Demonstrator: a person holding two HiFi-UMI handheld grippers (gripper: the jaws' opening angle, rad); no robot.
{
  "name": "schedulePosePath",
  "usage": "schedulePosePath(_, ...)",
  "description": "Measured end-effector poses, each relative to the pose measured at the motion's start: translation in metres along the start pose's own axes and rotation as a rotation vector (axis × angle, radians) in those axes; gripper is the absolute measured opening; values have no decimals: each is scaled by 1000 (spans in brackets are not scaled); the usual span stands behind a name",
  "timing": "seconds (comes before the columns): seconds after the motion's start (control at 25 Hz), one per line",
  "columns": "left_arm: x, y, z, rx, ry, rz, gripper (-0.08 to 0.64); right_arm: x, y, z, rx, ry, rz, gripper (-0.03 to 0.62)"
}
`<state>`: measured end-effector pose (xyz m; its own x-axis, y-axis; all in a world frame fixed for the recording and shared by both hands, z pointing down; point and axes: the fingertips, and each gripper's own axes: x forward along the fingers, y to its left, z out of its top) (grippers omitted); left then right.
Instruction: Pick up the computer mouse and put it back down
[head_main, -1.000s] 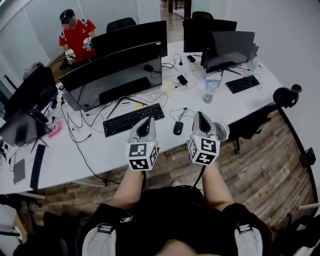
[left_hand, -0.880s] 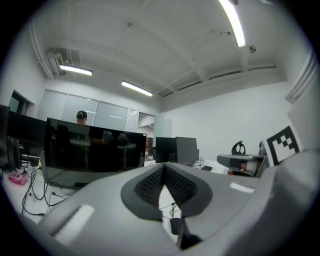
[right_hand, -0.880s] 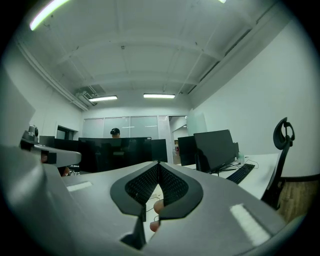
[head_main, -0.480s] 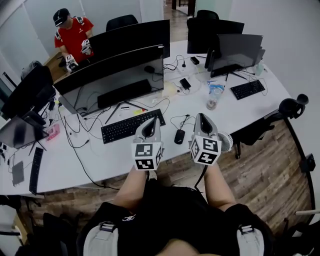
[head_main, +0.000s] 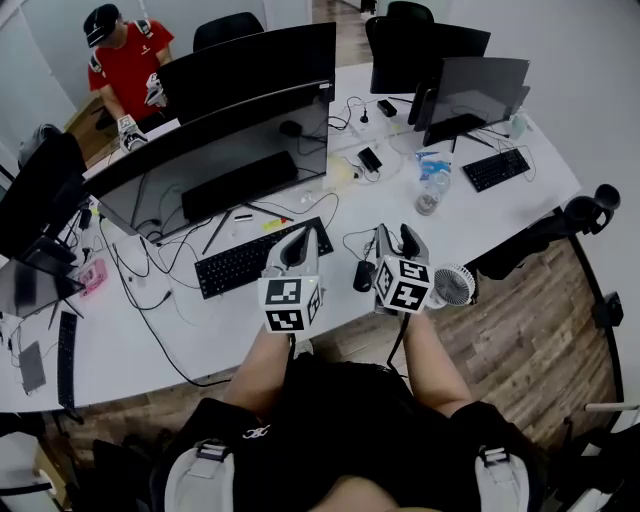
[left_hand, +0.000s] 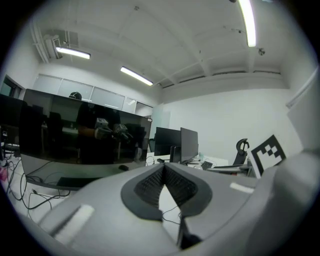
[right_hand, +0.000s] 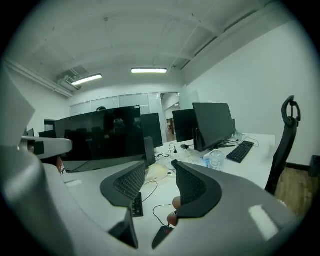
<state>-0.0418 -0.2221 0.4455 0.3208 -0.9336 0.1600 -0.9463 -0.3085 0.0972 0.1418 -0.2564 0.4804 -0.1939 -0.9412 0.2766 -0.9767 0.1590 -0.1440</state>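
right tongs spread above the mouse

the black computer mouse (head_main: 363, 276) lies on the white table (head_main: 200, 330), just right of the black keyboard (head_main: 262, 256), with its thin cable curling away across the tabletop. the right tongs (right_hand: 159, 164) hang over it, tipped a little downward. their jaws have just been opening and stand spread, with nothing between the pads. in the right gripper view the mouse shows lower down in the gap, resting on the table and apart from both pads. the left tongs (left_hand: 163, 167) are held beside them, over the right end of the keyboard, with jaws pressed together at the tips and empty. a small white fan (head_main: 455, 285) stands at the table edge right of the right tongs. a wide curved monitor (head_main: 220, 150) stands behind the keyboard.
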Motion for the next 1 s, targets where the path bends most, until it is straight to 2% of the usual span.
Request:
schedulePosePath(0.2, 16, 15, -4, -13, 13, -13, 52, 27, 5, -35, 53, 108, -5, 249)
schedulePosePath(0.4, 25, 28, -10, -19, 28, -18, 54, 46, 3, -78, 95, 231, -37, 291)
schedulePosePath(0.8, 39, 47, -27, -28, 80, -25, 54, 68, -8, -179, 148, 544, -99, 313)
schedulePosePath(1.0, 45, 53, -34, -33, 93, -33, 54, 69, -15, -217, 141, 640, -136, 313)
